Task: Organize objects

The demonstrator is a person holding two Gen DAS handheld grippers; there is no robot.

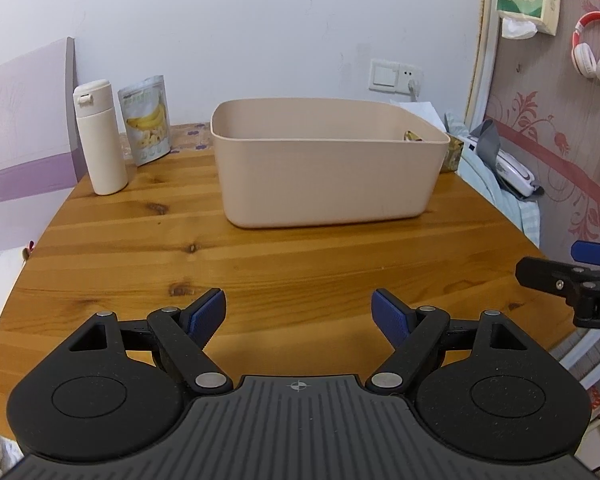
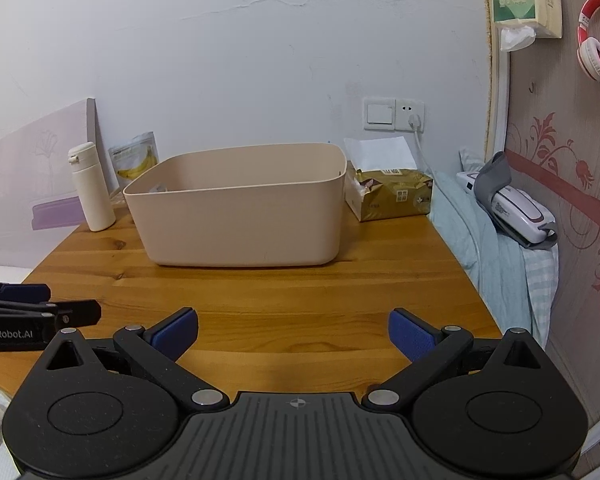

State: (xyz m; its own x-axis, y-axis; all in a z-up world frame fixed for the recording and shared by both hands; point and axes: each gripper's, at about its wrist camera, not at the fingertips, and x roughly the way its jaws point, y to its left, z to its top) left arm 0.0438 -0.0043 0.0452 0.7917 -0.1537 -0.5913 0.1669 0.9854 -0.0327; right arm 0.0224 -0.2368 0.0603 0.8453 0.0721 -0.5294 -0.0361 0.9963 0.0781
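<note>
A knotty, orange-brown pine bench (image 1: 300, 256) stands against a cracked white wall (image 2: 260, 60). On it, at twelve o'clock, sits the beige rounded plastic bin (image 1: 324, 172); a cream flip-top bottle (image 1: 100, 140) and a banana-print snack pouch (image 1: 146, 120) stand at ten o'clock. The left gripper (image 1: 299, 314) and right gripper (image 2: 293, 334) hover with jaws apart, holding nothing.

Soft, even indoor light fills both views, with faint shadows beneath the beige plastic bin (image 1: 328, 184) on the glossy pine tabletop (image 1: 260, 264). Focus is sharp centrally. Fisheye bending curves edges from 3 to 9 o'clock, with dark vignetting at the upper corners.
</note>
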